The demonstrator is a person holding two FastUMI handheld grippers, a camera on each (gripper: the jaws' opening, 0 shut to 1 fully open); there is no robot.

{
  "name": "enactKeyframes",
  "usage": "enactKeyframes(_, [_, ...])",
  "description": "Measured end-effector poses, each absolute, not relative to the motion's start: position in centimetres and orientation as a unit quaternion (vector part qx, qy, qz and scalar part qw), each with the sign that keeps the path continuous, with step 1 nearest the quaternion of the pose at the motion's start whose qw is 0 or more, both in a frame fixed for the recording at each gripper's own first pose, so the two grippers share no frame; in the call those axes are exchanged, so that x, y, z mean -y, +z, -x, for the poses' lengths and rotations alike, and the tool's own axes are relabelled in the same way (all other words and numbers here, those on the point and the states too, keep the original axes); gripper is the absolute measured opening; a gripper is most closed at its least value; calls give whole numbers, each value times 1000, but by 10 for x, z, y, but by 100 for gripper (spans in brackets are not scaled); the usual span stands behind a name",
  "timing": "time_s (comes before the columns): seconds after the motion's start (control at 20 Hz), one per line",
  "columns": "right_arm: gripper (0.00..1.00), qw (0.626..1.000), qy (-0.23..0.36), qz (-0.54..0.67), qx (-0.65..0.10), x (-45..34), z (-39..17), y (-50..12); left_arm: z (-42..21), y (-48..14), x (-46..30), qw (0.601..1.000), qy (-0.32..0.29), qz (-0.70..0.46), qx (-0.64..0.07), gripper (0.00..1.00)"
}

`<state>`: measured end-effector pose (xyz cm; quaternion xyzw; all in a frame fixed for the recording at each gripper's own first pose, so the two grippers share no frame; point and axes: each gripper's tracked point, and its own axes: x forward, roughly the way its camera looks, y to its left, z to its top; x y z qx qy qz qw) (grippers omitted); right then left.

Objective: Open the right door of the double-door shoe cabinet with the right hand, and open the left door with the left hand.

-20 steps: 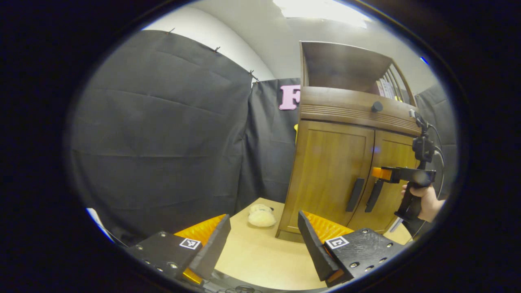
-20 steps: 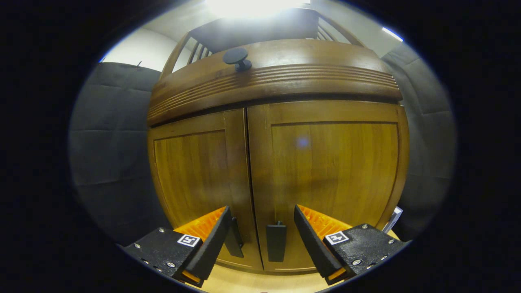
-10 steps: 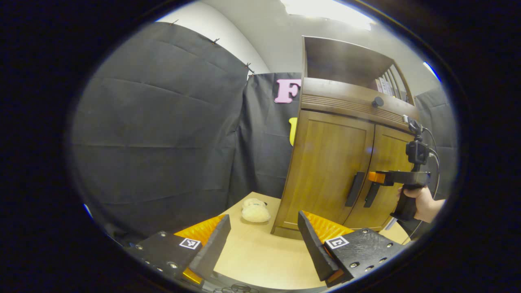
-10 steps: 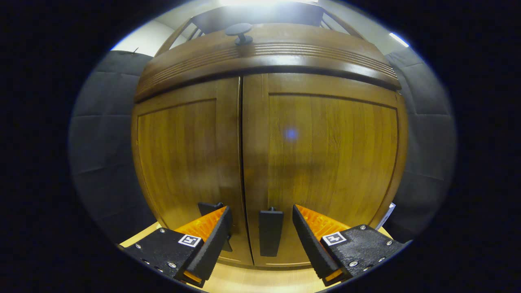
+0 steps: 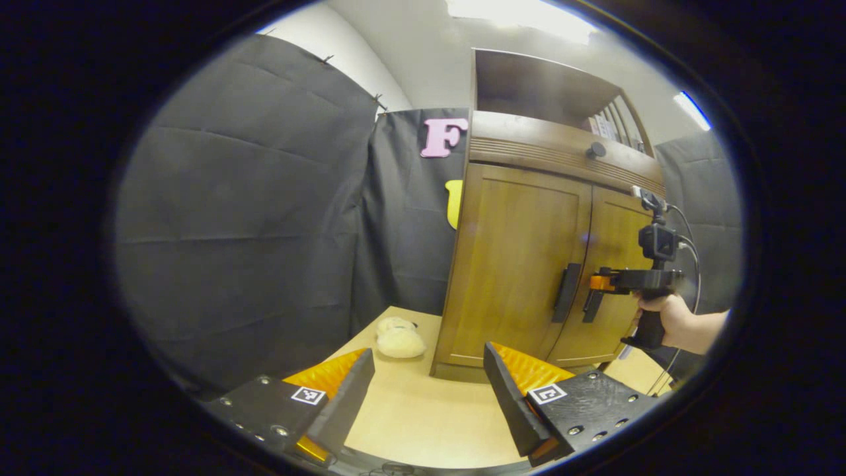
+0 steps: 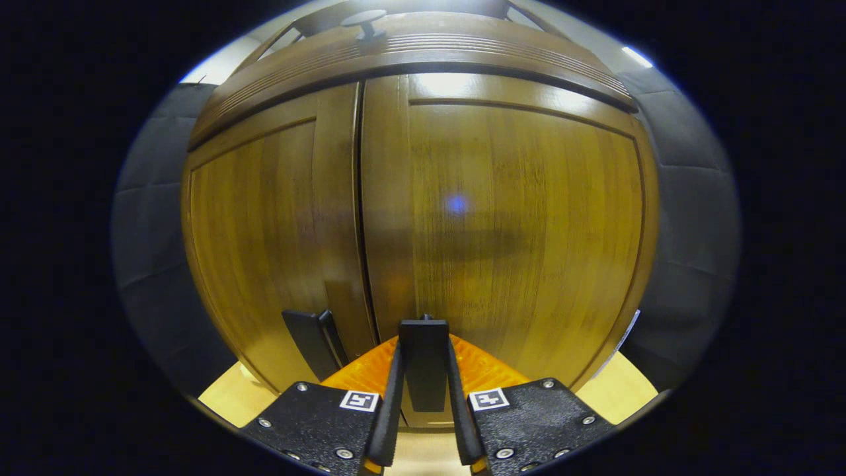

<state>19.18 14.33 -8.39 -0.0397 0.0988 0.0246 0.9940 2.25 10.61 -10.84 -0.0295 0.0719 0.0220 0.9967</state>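
1. The shoe cabinet (image 5: 522,264) stands, doors closed, on a pale wooden table (image 5: 423,416) within black cloth walls (image 5: 251,218).
2. The right gripper (image 6: 426,396) clamps the right door's handle (image 6: 423,360).
3. The left gripper (image 5: 429,396) hangs wide apart, well away.

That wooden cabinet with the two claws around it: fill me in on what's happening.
A person is starting to open the shoe cabinet. The right claw is shut on the right door's handle, held by a hand seen in the left gripper view. Both doors are closed. The left claw is open, hanging back over the table, well short of the left door's handle. A fluffy slipper lies beside the cabinet.
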Motion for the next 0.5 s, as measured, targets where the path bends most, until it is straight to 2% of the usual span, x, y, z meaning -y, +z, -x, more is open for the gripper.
enactKeyframes(0.1, [31,993,31,37,-105,-143,-190,-85,-29,-113,-96,997,9,32,-77,95])
enactKeyframes(0.15, [30,993,33,36,-107,-143,-188,-85,-32,-112,-93,996,0,35,-76,99])
enactKeyframes(0.35, [29,992,45,35,-113,-142,-186,-83,-47,-122,-84,995,-30,37,-92,99])
enactKeyframes(0.4, [29,992,50,38,-113,-141,-183,-84,-55,-123,-82,994,-39,36,-93,95])
enactKeyframes(0.5, [29,990,62,44,-116,-142,-181,-84,-76,-123,-72,993,-61,34,-92,95])
